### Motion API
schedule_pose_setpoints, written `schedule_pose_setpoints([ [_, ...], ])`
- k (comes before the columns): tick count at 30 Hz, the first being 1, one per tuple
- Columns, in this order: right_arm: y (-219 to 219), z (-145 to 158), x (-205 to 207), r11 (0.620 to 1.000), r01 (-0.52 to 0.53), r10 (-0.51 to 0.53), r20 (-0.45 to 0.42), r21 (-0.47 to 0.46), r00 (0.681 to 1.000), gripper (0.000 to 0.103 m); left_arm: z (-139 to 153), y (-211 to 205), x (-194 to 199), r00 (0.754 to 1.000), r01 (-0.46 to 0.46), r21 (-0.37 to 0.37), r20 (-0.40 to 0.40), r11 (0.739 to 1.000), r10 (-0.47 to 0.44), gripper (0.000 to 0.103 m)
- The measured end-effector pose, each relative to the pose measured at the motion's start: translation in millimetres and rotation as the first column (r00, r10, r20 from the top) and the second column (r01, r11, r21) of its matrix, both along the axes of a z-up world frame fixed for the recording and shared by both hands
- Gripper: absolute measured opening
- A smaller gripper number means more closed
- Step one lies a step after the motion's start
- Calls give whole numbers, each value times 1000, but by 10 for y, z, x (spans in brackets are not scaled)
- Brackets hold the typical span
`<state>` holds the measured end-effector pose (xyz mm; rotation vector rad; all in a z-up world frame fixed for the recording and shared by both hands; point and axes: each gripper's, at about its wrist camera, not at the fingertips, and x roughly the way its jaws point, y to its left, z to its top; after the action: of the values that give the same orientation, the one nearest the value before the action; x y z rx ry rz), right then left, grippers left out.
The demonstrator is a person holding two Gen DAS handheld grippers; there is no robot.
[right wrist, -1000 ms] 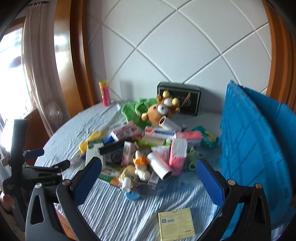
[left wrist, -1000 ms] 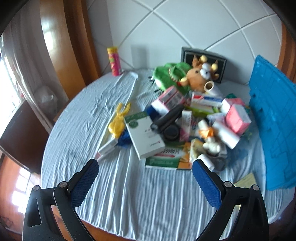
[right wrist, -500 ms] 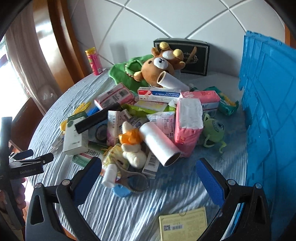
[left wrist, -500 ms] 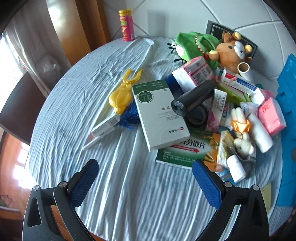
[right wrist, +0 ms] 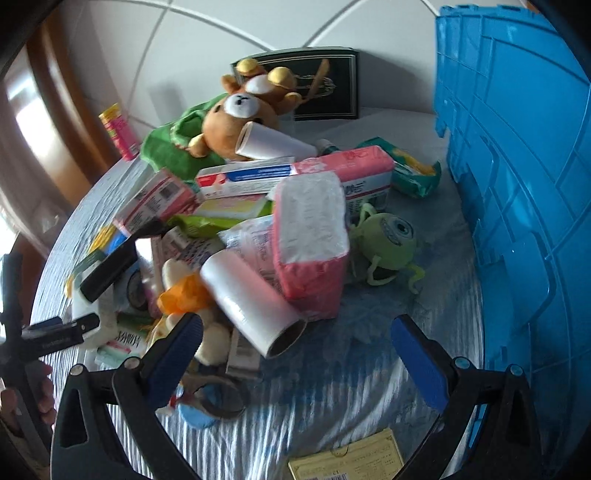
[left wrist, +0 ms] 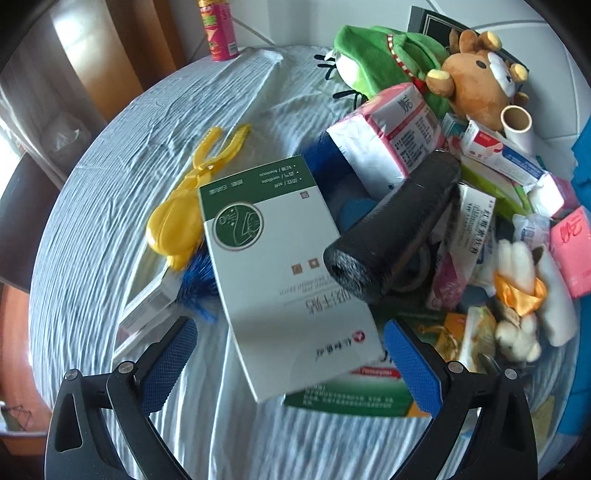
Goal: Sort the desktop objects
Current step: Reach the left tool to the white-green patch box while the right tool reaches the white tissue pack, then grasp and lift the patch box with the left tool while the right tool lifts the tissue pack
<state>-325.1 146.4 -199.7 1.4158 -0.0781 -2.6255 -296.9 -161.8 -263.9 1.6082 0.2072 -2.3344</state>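
A heap of objects lies on a round table with a pale blue cloth (left wrist: 110, 206). My left gripper (left wrist: 291, 354) is open, its fingers straddling the near end of a white and green box (left wrist: 273, 266). A black roll (left wrist: 395, 229) rests across that box. My right gripper (right wrist: 295, 350) is open just in front of a white roll (right wrist: 251, 299) and a pink tissue pack (right wrist: 314, 240). A brown bear plush (right wrist: 240, 118) and a green one-eyed plush (right wrist: 388, 240) lie in the heap.
A blue crate (right wrist: 517, 184) stands at the right. Yellow tongs (left wrist: 192, 199) lie left of the box. A pink can (left wrist: 218, 29) stands at the table's far edge. A yellow card (right wrist: 351, 458) lies near the front edge. Scissors (right wrist: 214, 395) lie by my right gripper's left finger.
Both grippers have moved forward and down toward the heap. The left one now reaches the white and green box; the right one has closed in on the white roll.
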Motion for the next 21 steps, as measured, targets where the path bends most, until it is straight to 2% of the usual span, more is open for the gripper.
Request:
schedule_pose_setpoints([
  [10,-34,-75,-346,999,33,-33,2,22,999,103,-209,-101,-153,999,-36,43,34,998,35,102],
  [11,-41,-89,-384,999,33,-33,1,19,999,103,-216,-101,-156,999,-36,47,32,998,34,100],
  [13,-61,-126,-453,999,34,-34,0,20,999,103,-224,-98,-156,999,-34,50,35,998,32,85],
  [19,-86,-243,-585,999,41,-41,9,20,999,103,-253,-109,-141,999,-35,33,36,999,34,82],
  [21,-93,-272,-604,999,39,-39,17,32,999,98,-288,-122,-149,998,-37,32,47,999,36,82],
])
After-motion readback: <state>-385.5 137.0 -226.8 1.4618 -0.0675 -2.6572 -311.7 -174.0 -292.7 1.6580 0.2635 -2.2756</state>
